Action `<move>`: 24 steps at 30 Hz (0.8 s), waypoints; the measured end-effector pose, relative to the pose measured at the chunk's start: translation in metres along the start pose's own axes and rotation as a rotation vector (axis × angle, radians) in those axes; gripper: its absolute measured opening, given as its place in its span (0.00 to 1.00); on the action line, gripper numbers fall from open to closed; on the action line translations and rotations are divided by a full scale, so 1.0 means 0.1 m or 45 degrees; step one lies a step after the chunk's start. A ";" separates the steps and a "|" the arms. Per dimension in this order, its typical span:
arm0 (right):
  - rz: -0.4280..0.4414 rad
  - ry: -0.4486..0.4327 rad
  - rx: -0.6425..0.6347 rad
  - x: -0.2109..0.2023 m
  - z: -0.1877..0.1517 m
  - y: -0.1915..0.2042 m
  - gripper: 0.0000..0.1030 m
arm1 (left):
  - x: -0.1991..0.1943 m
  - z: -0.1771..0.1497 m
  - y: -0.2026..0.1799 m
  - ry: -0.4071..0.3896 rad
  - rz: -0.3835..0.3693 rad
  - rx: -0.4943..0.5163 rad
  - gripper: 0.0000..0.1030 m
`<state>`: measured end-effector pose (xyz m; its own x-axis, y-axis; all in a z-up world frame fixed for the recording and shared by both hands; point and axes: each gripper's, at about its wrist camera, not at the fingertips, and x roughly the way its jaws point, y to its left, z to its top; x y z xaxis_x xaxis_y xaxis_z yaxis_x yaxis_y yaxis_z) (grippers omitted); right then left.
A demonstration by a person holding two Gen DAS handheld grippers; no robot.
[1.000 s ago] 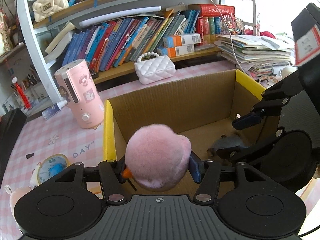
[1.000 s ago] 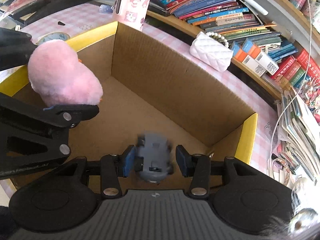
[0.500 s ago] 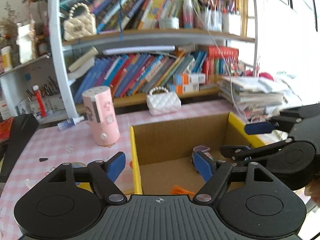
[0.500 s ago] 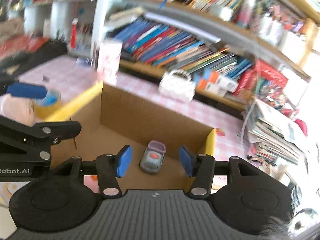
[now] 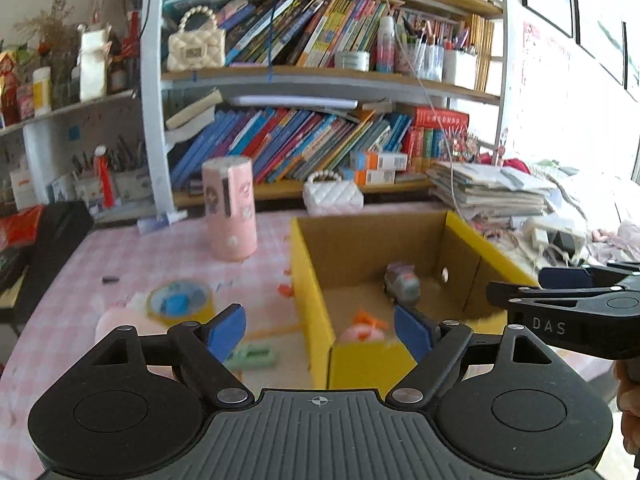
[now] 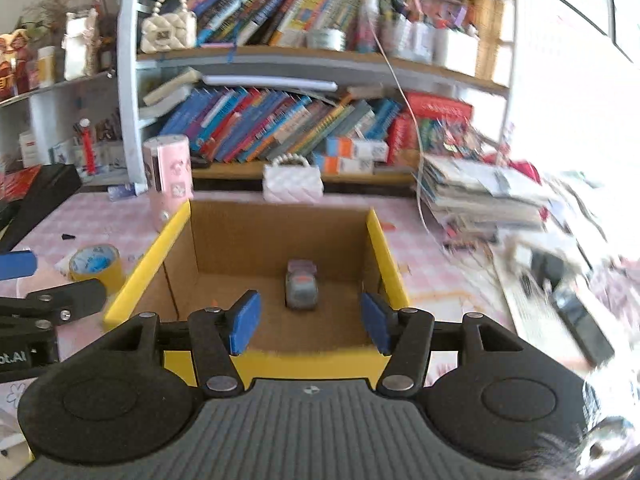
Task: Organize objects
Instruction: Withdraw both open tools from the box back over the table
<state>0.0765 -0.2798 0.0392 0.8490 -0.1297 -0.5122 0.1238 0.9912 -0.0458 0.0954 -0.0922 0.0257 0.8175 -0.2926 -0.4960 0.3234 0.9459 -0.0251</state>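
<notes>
Left gripper (image 5: 320, 330): jaws opening, nothing between them. Right gripper (image 6: 308, 324): jaws opening, also empty. Both are clear of the yellow-rimmed cardboard box (image 6: 376, 232) on the pink-checked counter (image 5: 160, 256). Small grey toy car (image 6: 302, 290) sits on the box floor; pink plush chick (image 5: 362, 330) lies at the near wall, likely just deposited. Yellow tape roll (image 5: 180, 302) waits outside, a probable next pick.

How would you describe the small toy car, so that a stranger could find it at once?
Look at the open cardboard box with yellow edges on the pink checked table. The toy car sits on the box floor near the back wall. It is small and grey with a pale purple top, unlike the pink plush toy with orange parts lying nearer the front.
</notes>
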 end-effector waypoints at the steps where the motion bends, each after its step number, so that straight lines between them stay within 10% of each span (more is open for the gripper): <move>1: -0.012 0.022 0.015 -0.03 -0.06 0.04 0.53 | -0.03 -0.06 0.04 0.017 -0.001 -0.001 0.82; 24: 0.097 0.238 -0.028 -0.51 -0.82 1.24 0.62 | -0.68 -0.81 0.90 0.224 0.109 -0.051 0.82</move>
<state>0.0070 -0.1479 -0.0106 0.7450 -0.0495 -0.6652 0.0500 0.9986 -0.0183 0.0303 0.0240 -0.0129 0.7442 -0.1854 -0.6417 0.2340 0.9722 -0.0094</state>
